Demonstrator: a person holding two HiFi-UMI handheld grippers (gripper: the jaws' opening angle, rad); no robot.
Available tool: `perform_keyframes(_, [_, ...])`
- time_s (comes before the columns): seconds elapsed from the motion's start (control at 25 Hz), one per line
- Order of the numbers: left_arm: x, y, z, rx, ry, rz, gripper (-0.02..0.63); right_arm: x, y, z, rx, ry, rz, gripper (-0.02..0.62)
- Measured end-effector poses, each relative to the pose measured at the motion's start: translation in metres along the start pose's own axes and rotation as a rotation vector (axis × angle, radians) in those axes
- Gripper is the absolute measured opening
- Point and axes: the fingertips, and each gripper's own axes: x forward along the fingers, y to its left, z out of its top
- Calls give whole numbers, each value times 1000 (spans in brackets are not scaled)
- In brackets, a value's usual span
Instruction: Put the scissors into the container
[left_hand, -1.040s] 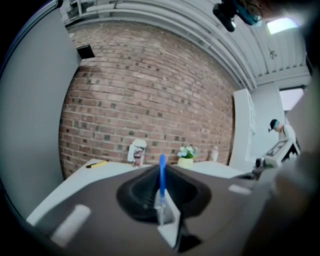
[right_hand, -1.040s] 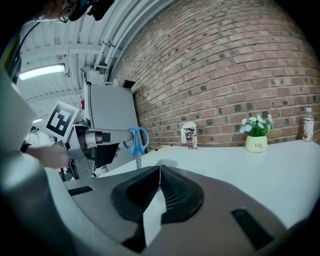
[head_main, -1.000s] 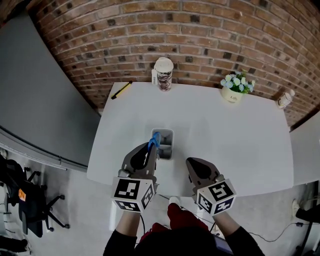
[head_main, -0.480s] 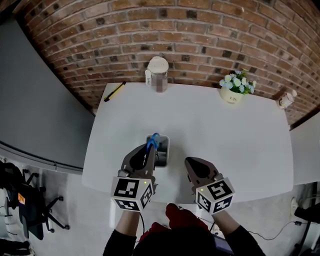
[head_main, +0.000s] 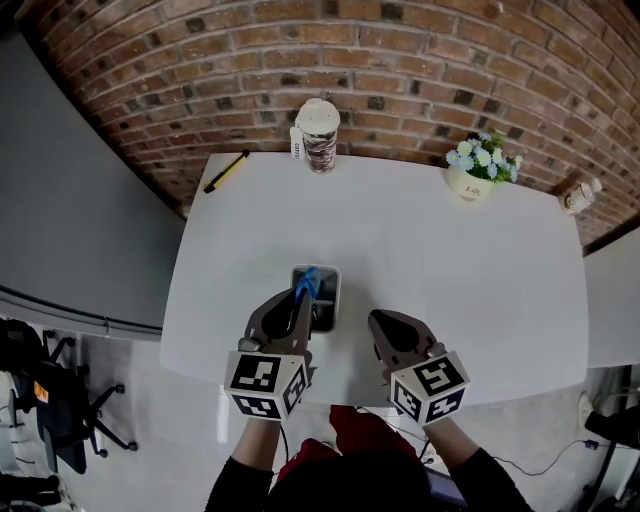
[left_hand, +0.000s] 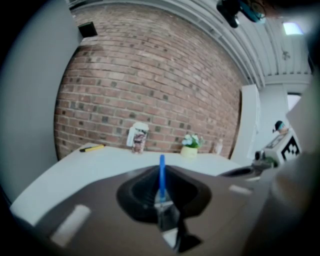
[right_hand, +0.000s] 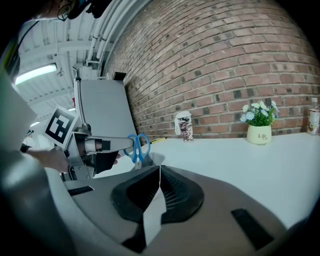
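The blue-handled scissors (head_main: 307, 283) sit in my left gripper (head_main: 303, 297), which is shut on them. Their handles stick out past the fingertips, over the near-left part of the small grey container (head_main: 322, 300) on the white table (head_main: 450, 270). In the left gripper view the blue handle (left_hand: 161, 175) shows edge-on between the closed jaws. From the right gripper view the scissors (right_hand: 135, 146) hang with the blades pointing down at the container (right_hand: 152, 158). My right gripper (head_main: 380, 322) hovers shut and empty to the right of the container, near the table's front edge.
A lidded cup (head_main: 319, 135) stands at the back of the table by the brick wall. A flower pot (head_main: 478, 170) sits at the back right, a small bottle (head_main: 580, 195) at the far right corner, and a yellow pen (head_main: 226, 170) at the back left.
The head view has shifted, so the table sits a little differently in frame. Both grippers hold nearly the same places relative to the container, the left still gripping the scissors.
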Motion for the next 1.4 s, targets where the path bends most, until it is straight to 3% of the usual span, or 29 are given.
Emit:
perform_keyframes(0.92, [7,18,-19,-56,39,32,29,9,7,-11,-8,36,23,9])
perform_keyframes(1.4, [15,25,-20,-29,50,61,37,4,1,-13,-8,41,17,9])
